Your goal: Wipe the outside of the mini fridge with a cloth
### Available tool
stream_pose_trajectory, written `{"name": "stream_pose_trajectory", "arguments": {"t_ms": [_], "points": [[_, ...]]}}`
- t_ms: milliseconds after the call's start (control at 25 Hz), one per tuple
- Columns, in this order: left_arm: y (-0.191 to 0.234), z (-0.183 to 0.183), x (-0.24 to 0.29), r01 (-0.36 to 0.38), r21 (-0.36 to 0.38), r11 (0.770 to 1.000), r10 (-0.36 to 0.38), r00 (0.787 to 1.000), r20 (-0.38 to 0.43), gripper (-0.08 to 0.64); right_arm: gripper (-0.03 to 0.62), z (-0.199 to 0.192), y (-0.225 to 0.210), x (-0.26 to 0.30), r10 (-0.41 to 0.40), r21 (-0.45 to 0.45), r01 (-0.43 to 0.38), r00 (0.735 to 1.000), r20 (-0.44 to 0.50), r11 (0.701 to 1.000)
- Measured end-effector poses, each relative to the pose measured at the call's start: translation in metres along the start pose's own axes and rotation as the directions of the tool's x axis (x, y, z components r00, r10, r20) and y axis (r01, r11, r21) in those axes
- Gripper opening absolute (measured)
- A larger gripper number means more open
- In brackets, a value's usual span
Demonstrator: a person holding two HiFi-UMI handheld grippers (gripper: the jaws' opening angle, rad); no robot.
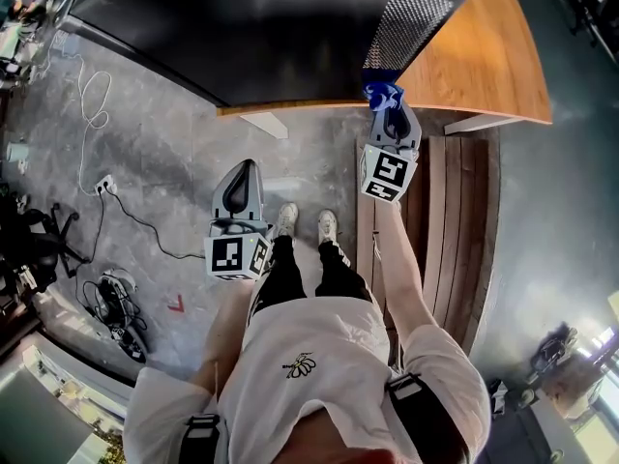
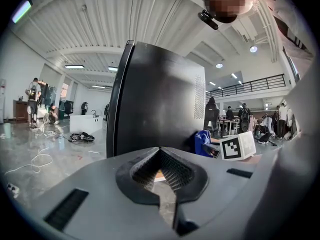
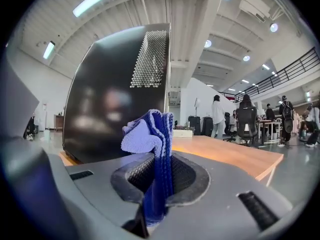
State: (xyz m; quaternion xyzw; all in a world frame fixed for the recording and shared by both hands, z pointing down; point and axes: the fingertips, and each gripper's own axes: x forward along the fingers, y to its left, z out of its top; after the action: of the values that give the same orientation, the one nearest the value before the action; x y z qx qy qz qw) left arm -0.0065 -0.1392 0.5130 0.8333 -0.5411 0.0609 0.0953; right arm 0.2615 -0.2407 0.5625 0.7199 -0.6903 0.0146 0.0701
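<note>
We note an open hall with a grey concrete floor [image 1: 164, 153] and a wooden table [image 1: 484, 66]. The right gripper [image 1: 391, 114] is clamped on a blue cloth [image 3: 150, 139]. The folds of the cloth stand up out of the jaws, just beside the vented side of the black mini fridge [image 1: 271, 27]; we cannot confirm contact. The fridge stands on the table. The left gripper [image 1: 244, 177] hangs over the floor, short of the table edge, its jaws together with nothing between them.
</note>
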Motion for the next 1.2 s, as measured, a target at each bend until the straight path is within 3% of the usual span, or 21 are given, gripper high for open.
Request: {"name": "stream_pose_trajectory", "arguments": {"t_ms": [120,240,360,560,760,1040,1200], "points": [[-0.003,0.002,0.0,-0.004,-0.002,1.0,0.004,1.0,0.009,0.005,0.061,-0.003,-0.02,0.0,-0.047,0.001,0.047,0.999,-0.005,0.999],[0.0,0.008,-0.003,-0.014,0.003,1.0,0.014,1.0,0.026,0.005,0.061,-0.007,-0.049,-0.003,-0.134,0.064,0.135,0.991,-0.024,0.989],[0.013,0.01,-0.009,-0.038,-0.005,0.999,0.038,0.999,0.038,0.005,0.061,-0.004,-0.043,-0.013,-0.124,0.085,0.126,0.992,-0.029,0.988],[0.046,0.009,-0.021,-0.079,-0.025,0.997,0.08,0.996,0.049,0.005,0.061,-0.002,0.06,-0.027,0.078,0.103,-0.075,0.997,-0.024,0.992],[0.07,-0.002,-0.026,-0.109,-0.042,0.993,0.111,0.992,0.052,0.005,0.061,0.0,0.186,-0.019,0.278,0.137,-0.273,0.961,-0.013,0.952],[0.12,-0.018,-0.033,-0.148,-0.061,0.987,0.15,0.988,0.038,0.005,0.061,-0.008,0.303,0.004,0.399,0.129,-0.393,0.917,-0.027,0.911],[0.151,-0.021,-0.037,-0.183,-0.082,0.98,0.186,0.982,0.039,0.005,0.061,-0.007,0.346,0.011,0.449,0.106,-0.445,0.894,-0.01,0.889]]}}
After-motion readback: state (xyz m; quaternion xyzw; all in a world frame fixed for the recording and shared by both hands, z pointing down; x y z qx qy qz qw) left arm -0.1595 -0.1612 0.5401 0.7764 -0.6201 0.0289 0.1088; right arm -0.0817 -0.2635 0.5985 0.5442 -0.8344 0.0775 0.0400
